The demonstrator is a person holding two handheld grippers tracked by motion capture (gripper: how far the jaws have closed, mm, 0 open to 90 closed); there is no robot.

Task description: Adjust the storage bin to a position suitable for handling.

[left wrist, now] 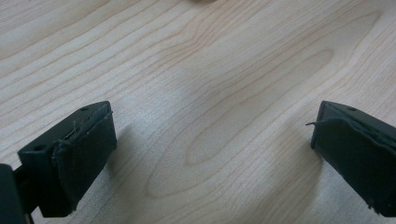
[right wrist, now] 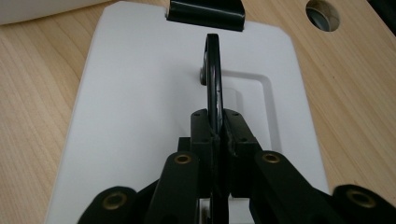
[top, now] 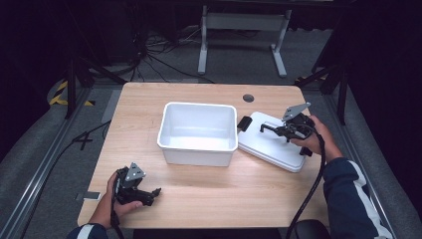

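Note:
A white rectangular bin [top: 196, 157] stands open at the middle of the wooden table [top: 249, 189]. To its right is a flat white lid [top: 271, 149], also seen as the lid [right wrist: 135, 102] in the right gripper view, with a thin black handle [right wrist: 214, 65] on its top. My right gripper [top: 279, 130] is over the lid and shut on that handle, with the right gripper's [right wrist: 215, 126] jaws pinching it edge-on. My left gripper [top: 155, 193] lies at the front left of the table. In the left gripper view the left gripper [left wrist: 210, 154] is open over bare wood.
A black clip [right wrist: 205, 14] sits on the lid's end nearest the bin, the same clip [top: 244, 123] in the high view. A round cable hole [top: 248, 98] is in the table behind the lid. Beyond the table lie floor cables and a white frame [top: 241, 30].

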